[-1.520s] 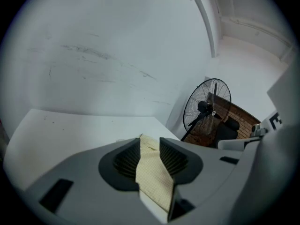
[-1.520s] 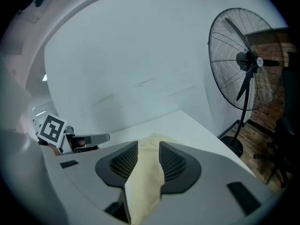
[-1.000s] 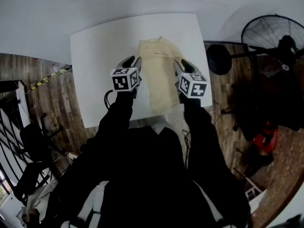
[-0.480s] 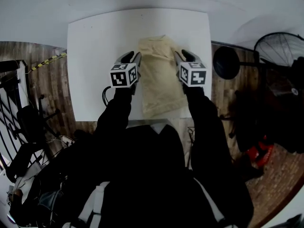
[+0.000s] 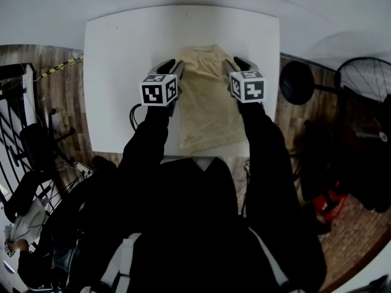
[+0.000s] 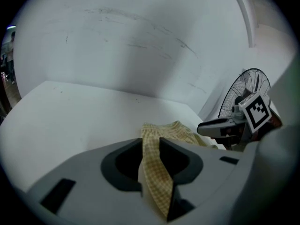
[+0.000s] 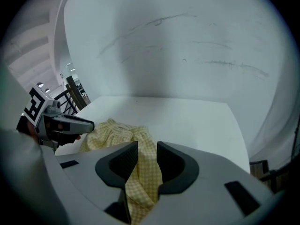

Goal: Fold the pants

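Pants (image 5: 208,112) lie on the table (image 5: 122,60), their long axis running away from us and their near end at the table's near edge. Our left gripper (image 5: 176,71) has its fingers clamped on the cloth's left edge toward the far end. Our right gripper (image 5: 230,68) pinches the right edge level with it. We judge the fold brings that far end toward us.
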Demonstrator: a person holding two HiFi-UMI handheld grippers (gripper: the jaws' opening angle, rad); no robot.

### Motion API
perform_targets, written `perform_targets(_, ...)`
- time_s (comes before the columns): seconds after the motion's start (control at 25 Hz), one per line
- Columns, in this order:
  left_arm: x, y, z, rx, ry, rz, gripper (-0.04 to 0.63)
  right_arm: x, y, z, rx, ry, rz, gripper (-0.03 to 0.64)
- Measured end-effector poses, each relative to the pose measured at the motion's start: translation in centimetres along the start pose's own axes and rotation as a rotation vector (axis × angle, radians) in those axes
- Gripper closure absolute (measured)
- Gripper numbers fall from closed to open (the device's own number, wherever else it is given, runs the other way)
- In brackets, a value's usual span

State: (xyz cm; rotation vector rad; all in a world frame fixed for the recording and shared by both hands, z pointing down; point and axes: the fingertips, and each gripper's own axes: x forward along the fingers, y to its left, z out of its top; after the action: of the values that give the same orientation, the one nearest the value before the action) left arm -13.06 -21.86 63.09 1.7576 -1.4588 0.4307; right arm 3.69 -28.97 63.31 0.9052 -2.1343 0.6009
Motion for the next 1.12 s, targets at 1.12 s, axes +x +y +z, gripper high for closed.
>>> perform_targets(1.12, -3.6, -2.1, 0.9, 0.067, -0.033, -0.013, 0.586, -2.2, 2.1, 1.5, -0.09, -0.022, 0.031, 0.612)
